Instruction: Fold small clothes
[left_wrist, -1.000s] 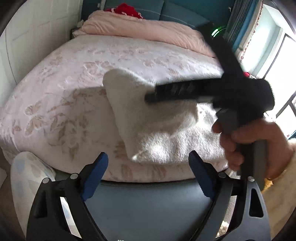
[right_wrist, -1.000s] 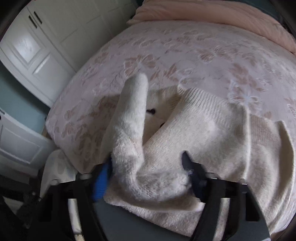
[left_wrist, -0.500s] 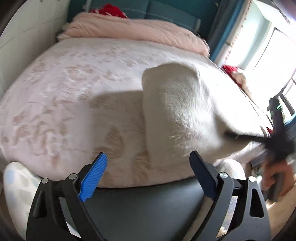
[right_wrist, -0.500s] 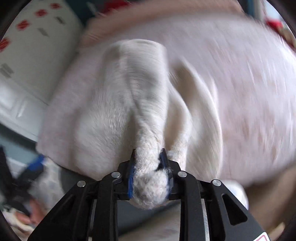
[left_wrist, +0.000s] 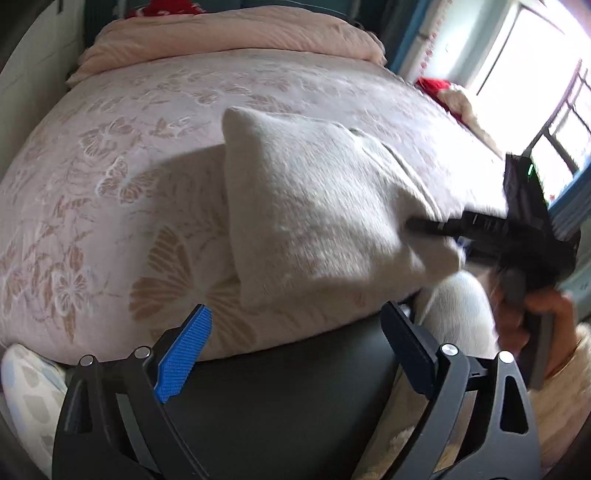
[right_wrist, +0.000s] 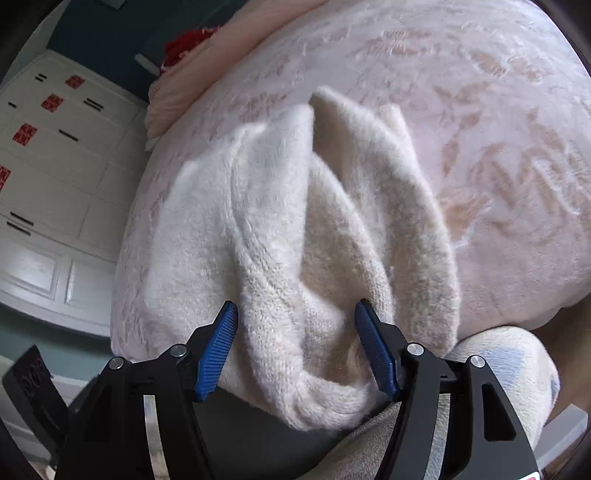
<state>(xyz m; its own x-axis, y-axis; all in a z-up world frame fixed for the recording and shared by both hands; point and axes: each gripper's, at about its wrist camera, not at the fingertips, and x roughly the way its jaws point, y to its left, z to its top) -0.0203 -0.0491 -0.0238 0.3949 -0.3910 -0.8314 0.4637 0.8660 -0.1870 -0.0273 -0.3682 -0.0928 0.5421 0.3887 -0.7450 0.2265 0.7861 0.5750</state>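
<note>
bed (left_wrist: 122, 177): carries everything; pink floral cover, rounded near edge. Soft surface, so the fold probably won't press crisp.
quilt (left_wrist: 229, 37): pink, bunched along the far end. Well apart from the work, no obstruction.
wardrobe (right_wrist: 55, 177): white doors with red stickers, beside the bed. Out of reach of the fold.
window (left_wrist: 546, 92): bright, on the right of the left wrist view; washes out that edge.
sweater (left_wrist: 317, 206): cream fuzzy knit, lies near the bed's front edge, closest corner right at the edge. Already doubled into a thick pad; right wrist view shows rolled ridges with a valley between, so layers are not flat yet.
fold state: looks partway done, a sleeve or side laid across the body. Needs smoothing or one more fold, my judgement.
right hand-held gripper (right_wrist: 297, 345): jaws opening, a bundled ridge of sweater sits between the blue pads, pads no longer pinching it. Reads as a release after carrying that part across.
left hand-held gripper (left_wrist: 295, 350): jaws wide apart, nothing between them, hovering off the front edge just short of the sweater. Parked clear so the right side can work, I'd guess.
hand (left_wrist: 532, 321): person's right, around the right tool's handle, low at the right of the left wrist view.
red cloth (left_wrist: 162, 7): behind the quilt, irrelevant.
obstacles: none on the bed near the sweater; only risk is the near corner slipping over the edge.
</note>
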